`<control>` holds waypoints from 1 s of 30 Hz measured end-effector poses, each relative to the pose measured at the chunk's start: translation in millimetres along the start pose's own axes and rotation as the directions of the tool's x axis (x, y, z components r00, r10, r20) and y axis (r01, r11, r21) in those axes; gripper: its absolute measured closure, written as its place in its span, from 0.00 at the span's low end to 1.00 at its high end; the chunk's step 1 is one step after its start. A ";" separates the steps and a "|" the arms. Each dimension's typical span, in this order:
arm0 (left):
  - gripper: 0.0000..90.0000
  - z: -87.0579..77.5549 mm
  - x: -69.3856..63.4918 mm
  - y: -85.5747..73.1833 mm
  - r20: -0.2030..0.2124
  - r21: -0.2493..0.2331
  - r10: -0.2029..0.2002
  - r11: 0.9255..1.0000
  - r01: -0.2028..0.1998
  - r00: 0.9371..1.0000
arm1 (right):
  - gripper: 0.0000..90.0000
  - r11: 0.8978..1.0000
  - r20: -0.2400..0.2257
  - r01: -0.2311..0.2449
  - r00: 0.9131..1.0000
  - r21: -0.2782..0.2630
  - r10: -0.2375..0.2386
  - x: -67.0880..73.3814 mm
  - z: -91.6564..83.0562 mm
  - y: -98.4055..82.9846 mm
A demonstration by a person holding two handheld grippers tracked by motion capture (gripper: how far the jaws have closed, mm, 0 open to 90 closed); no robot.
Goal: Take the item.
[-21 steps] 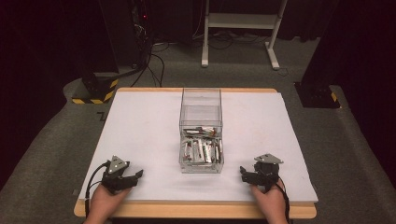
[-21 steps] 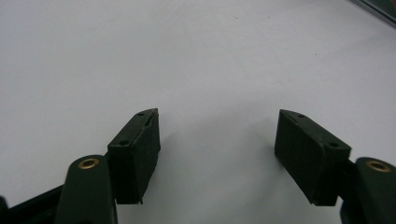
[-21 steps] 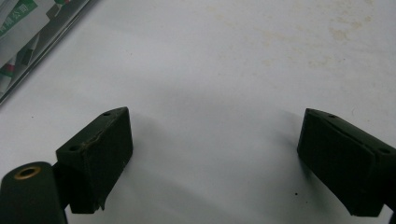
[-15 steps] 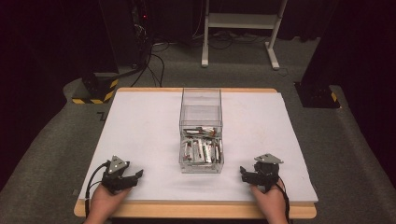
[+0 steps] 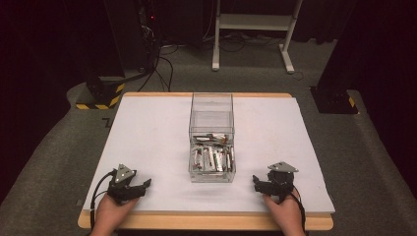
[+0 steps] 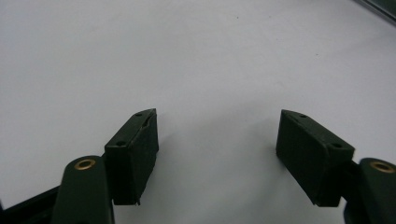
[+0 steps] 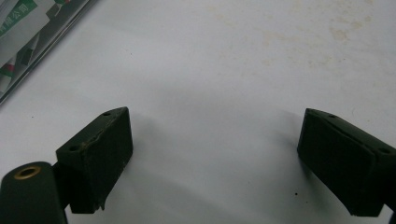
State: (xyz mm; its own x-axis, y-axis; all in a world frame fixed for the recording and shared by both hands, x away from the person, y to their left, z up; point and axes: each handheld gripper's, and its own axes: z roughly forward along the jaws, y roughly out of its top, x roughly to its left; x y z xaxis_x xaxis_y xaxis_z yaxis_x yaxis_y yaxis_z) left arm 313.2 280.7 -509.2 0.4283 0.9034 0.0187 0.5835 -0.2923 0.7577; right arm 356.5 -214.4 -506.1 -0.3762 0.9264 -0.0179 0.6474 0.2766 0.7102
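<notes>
A clear plastic box [image 5: 211, 142] stands in the middle of the white table top [image 5: 147, 132], with several small silver packets [image 5: 212, 157] lying in its near half. My left gripper [image 5: 145, 185] rests on the table near the front left, held by a hand, its jaws wide apart over bare white surface. In the left gripper view the left gripper [image 6: 217, 140] has nothing between its pads. My right gripper [image 5: 255, 183] rests at the front right, pointing toward the box. In the right gripper view the right gripper [image 7: 212, 140] is open and empty, with the box's edge [image 7: 32, 42] at the upper left.
The table's wooden front edge [image 5: 206, 221] runs just behind both hands. Beyond the table lie grey carpet, cables, a white stand's legs [image 5: 251, 29] and a yellow-black striped base [image 5: 101, 101] at the far left.
</notes>
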 end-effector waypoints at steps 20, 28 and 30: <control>0.36 -0.3 0.5 4.1 0.011 0.025 -0.003 1.000 0.003 1.000 | 0.11 1.000 -0.002 -0.003 1.000 0.001 0.003 -0.1 -0.1 0.1; 0.37 -5.0 -5.4 11.1 0.046 0.001 0.002 1.000 -0.002 0.999 | 0.11 1.000 -0.001 -0.004 1.000 0.000 0.004 0.1 -0.1 -0.1; 0.37 -5.5 -8.5 12.8 0.046 -0.006 0.013 1.000 -0.012 0.999 | 0.11 1.000 -0.001 -0.004 1.000 0.000 0.004 0.0 -0.1 -0.1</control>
State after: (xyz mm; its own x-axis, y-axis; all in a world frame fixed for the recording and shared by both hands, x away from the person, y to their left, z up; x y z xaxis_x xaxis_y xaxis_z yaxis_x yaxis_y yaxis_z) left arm 313.3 270.9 -496.1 0.4666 0.8844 -0.0016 0.5741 -0.3015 0.7612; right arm 356.3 -214.4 -506.1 -0.3746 0.9271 -0.0144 0.6485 0.2731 0.7105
